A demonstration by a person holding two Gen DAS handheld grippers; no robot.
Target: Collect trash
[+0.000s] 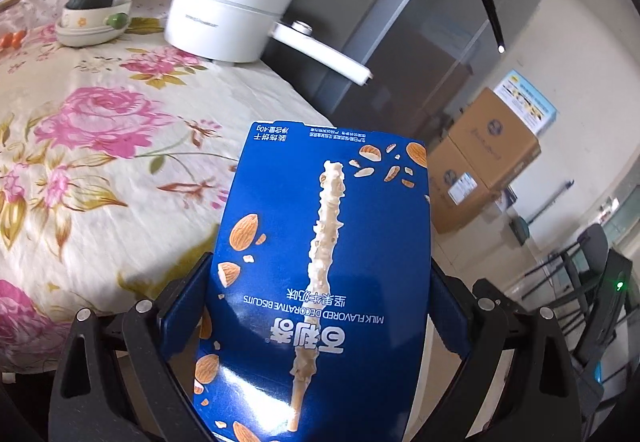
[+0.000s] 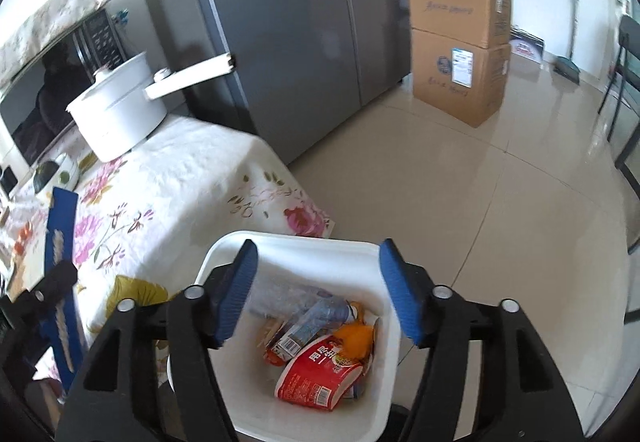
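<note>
My left gripper (image 1: 316,282) is shut on a blue biscuit box (image 1: 324,262) and holds it up over the edge of the flowered table (image 1: 100,146). The same box (image 2: 60,242) and left gripper show at the left of the right wrist view, above the table. My right gripper (image 2: 316,290) is open and empty, hanging over a white trash bin (image 2: 304,418) on the floor beside the table. In the bin lie a red noodle cup (image 2: 320,374), a crushed plastic bottle (image 2: 308,322), an orange wrapper (image 2: 354,338) and other scraps.
A white pot with a long handle (image 1: 224,22) and a bowl with a dark squash (image 1: 94,12) stand on the table by a microwave. A grey fridge (image 2: 288,34), stacked cardboard boxes (image 2: 460,42) and a chair (image 2: 624,90) stand around the tiled floor.
</note>
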